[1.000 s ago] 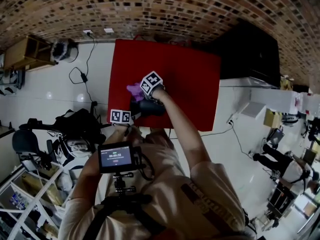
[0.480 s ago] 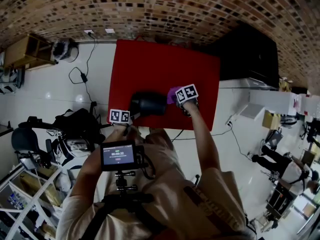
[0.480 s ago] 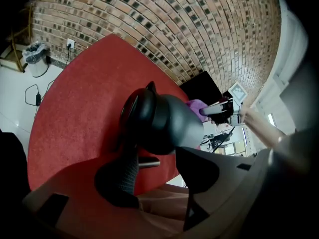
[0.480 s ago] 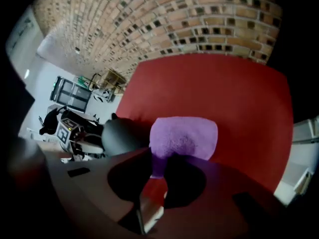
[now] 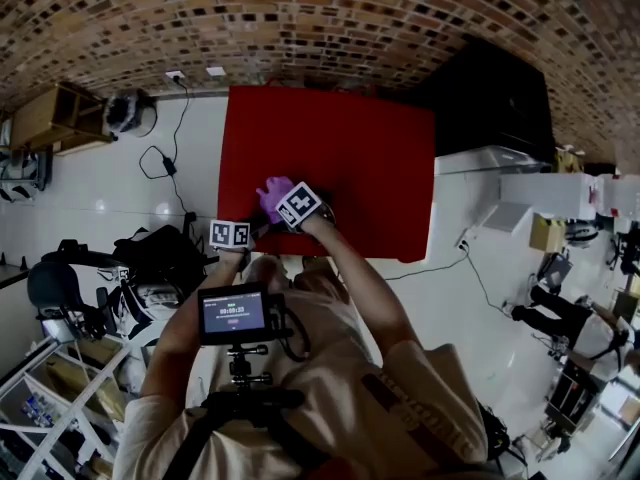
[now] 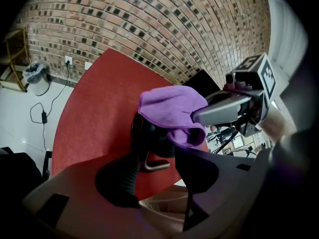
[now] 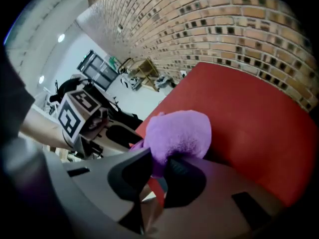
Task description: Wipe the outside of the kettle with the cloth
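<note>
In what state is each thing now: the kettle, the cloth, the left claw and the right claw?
right claw: shut on the cloth.
cloth: bunched up, lying over the top of the kettle.
kettle: on the red table; its lid is hidden under the cloth.
left claw: jaws closing, with the kettle's handle between them.

L gripper (image 6: 154,180) sits near-left, tilted down. Its jaws are closing w/ the kettle handle (image 6: 133,156) betw. them, against one pad, gap to the other. R gripper (image 7: 157,176) is just right of it, also tilted down, jaws clamped on the purple cloth (image 7: 177,133). R forearm (image 5: 355,268) reaches far-left; L arm (image 5: 185,328) is bent.
</note>
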`<state>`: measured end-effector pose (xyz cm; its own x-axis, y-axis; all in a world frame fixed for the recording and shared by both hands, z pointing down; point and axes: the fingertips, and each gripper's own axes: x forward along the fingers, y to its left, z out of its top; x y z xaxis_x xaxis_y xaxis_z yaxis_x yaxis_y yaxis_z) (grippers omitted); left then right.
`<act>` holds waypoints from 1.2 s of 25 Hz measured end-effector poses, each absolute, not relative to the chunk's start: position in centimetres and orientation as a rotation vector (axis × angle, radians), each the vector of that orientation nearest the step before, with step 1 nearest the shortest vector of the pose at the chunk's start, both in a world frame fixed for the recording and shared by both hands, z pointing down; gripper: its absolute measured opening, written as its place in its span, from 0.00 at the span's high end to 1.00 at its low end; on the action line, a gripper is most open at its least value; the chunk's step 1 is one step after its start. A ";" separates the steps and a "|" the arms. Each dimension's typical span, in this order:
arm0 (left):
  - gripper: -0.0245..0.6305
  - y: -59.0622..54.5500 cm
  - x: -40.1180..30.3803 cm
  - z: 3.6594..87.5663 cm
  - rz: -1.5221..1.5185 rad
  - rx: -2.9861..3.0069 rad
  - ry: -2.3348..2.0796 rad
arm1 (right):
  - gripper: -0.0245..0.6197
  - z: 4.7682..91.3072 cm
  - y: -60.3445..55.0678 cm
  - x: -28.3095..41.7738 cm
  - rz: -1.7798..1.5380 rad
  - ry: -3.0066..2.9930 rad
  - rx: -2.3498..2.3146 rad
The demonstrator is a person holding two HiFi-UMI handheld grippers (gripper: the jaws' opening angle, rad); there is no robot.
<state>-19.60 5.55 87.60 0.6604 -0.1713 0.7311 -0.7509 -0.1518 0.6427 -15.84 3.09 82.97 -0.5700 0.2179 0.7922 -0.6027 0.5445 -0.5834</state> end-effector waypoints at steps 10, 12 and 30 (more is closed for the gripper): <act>0.63 7.0 -21.0 88.0 0.588 1.671 -0.768 | 0.85 87.2 4.9 5.2 1.451 -1.677 0.824; 0.63 7.3 -21.5 87.9 0.597 1.671 -0.765 | 0.85 88.3 5.3 6.9 1.406 -1.622 0.894; 0.63 6.8 -23.4 87.2 0.673 1.764 -0.697 | 0.85 86.1 8.9 -8.1 0.917 -1.851 0.751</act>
